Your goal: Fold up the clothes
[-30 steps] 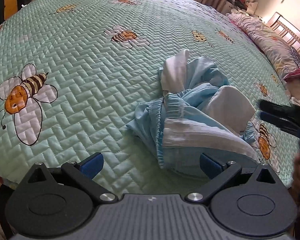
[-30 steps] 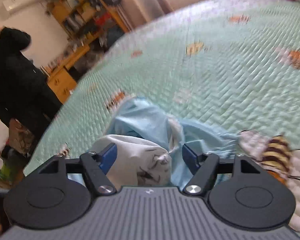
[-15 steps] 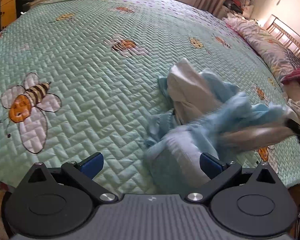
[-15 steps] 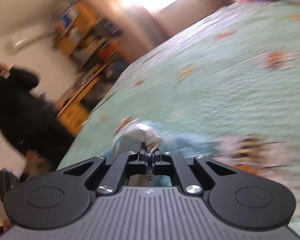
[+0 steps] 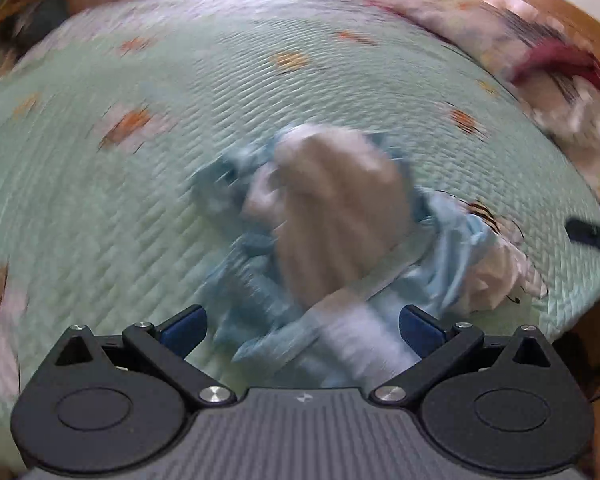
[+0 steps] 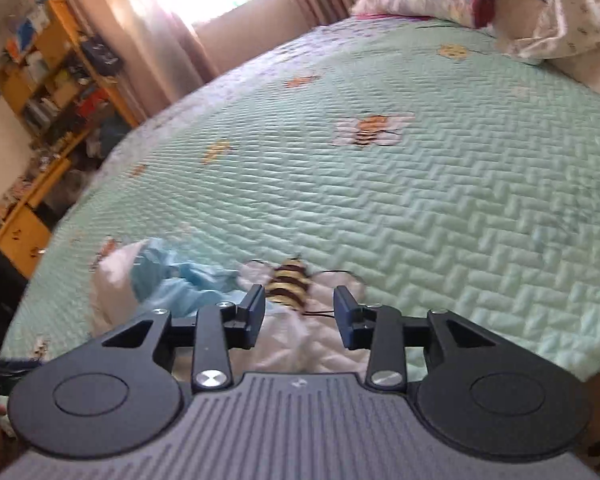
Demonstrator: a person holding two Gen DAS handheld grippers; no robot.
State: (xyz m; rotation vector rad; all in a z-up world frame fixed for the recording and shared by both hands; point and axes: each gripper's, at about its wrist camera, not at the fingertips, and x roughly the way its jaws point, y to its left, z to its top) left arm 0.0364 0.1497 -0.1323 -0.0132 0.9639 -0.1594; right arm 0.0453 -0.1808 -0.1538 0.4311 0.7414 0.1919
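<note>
A mint quilted bed (image 6: 440,200) printed with bees carries the crumpled blue-and-white garment (image 5: 340,216) near its front edge, blurred. The left tool (image 5: 302,326) gapes wide over the cloth, seemingly gripping nothing. The right tool (image 6: 300,312) is opening, its pads clear of the fabric below.

No readable text, label, brand or number anywhere. Only small pale emblem on grey gripper housing (image 6: 298,382), near edge; too small to make out.

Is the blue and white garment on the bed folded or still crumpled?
Crumpled: the garment lies bunched in a heap on the quilt.
</note>
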